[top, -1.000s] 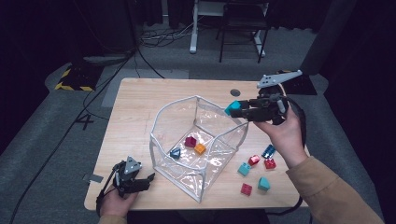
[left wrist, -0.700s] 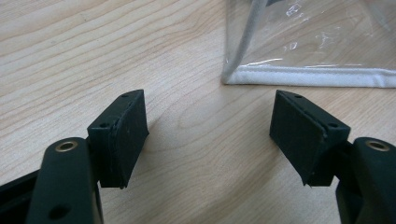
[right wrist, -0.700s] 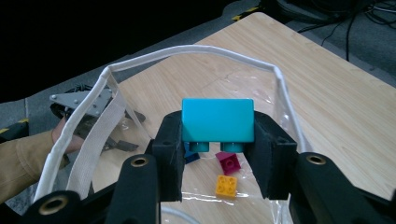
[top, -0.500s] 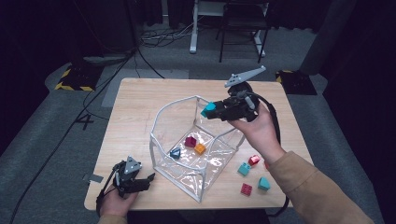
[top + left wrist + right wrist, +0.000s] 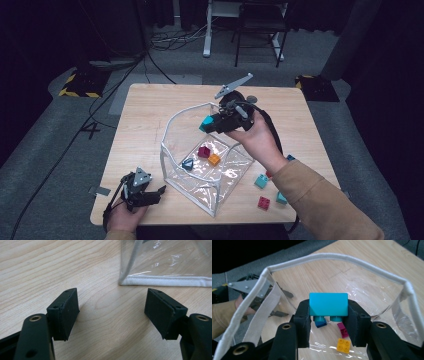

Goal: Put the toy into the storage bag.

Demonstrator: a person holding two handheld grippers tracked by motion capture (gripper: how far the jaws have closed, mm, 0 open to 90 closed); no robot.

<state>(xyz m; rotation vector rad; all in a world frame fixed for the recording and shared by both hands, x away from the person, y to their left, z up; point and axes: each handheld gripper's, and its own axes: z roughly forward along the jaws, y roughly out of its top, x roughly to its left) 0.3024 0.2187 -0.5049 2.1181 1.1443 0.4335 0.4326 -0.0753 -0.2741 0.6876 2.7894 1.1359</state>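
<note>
- Teal brick (image 5: 328, 304) sits clamped between the right gripper's (image 5: 209, 123) jaws, above the clear bag's (image 5: 176, 120) open mouth, over the far rim.
- Risk: released here, the brick might clip the white rim (image 5: 332, 257) and bounce out onto the table (image 5: 150, 115), because it hangs near the edge rather than over the middle.
- Risk: the soft bag could tip or slide if the gripper brushes its wall; nothing holds it steady.
- Right hand (image 5: 255, 135) reaches across from the right, gripper roughly level, pointing left and slightly down over the bricks inside (image 5: 204, 151).
- Left gripper (image 5: 149, 192) rests at the table's near-left corner, jaws wide open and empty, beside the bag's corner (image 5: 125, 281).
</note>
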